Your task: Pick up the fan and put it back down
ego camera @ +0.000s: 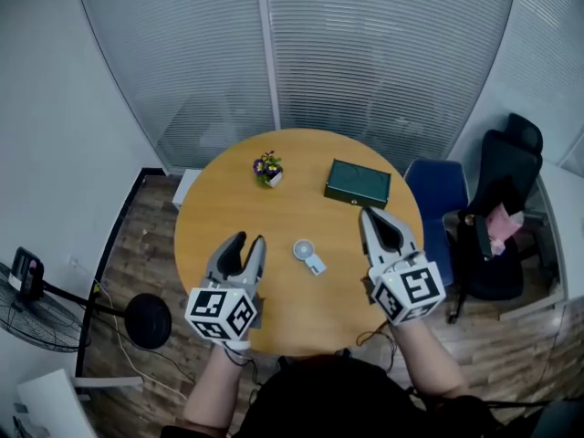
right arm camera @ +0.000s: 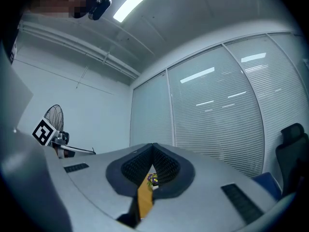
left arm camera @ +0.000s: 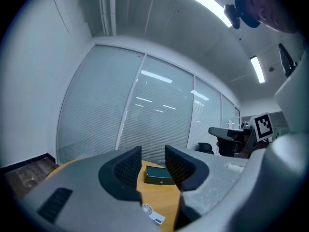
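I see fan (ego camera: 307, 255) flat on table (ego camera: 228, 190), between left gripper (ego camera: 249, 240), half open and empty, and right gripper (ego camera: 367, 215), closed on nothing. Fits 2 stages: pre-pick or post-putdown.

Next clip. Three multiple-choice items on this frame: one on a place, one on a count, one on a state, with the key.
1. Where is the fan?
A. on the round table, near its middle
B. on the floor
C. on a chair

2. How many things lie on the table?
A. one
B. three
C. five

3. The left hand-held gripper's jaws are:
A. shut on the fan
B. apart, holding nothing
C. pressed together

Key: 1 A, it lies on the bare wood; 2 B, fan, green box, flower pot; 3 B, a clear gap shows between them.
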Motion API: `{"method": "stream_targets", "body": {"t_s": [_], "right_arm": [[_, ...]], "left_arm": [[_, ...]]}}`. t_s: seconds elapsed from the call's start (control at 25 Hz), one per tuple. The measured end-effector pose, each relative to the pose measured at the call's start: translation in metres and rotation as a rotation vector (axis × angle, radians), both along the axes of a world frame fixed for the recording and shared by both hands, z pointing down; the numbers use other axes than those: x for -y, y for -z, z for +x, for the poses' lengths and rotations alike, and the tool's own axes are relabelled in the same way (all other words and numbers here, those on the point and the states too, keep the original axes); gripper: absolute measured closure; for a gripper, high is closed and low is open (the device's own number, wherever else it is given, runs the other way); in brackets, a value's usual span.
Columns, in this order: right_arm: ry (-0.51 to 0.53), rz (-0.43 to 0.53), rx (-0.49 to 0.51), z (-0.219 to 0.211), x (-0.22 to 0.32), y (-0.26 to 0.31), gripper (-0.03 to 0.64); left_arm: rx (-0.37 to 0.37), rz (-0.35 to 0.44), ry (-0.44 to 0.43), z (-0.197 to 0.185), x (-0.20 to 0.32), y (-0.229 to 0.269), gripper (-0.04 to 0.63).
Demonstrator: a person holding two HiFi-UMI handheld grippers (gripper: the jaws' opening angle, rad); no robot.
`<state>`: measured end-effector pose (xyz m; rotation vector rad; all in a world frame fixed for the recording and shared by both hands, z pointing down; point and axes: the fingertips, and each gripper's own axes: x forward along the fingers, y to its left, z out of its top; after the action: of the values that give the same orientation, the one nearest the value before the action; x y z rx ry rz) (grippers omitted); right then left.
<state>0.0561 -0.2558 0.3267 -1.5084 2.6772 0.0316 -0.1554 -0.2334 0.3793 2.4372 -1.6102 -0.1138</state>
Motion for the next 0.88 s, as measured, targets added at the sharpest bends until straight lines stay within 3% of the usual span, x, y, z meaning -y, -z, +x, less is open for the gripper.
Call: {"method": "stream_targets", "body": {"t_s": [0.88], "right_arm": [[-0.006,-0.007,-0.013,-0.015,-0.001,-0.008,0.612]], "left_arm": [[0.004,-0.035,0.001,-0.016,-0.003,-0.013,0.446]]}}
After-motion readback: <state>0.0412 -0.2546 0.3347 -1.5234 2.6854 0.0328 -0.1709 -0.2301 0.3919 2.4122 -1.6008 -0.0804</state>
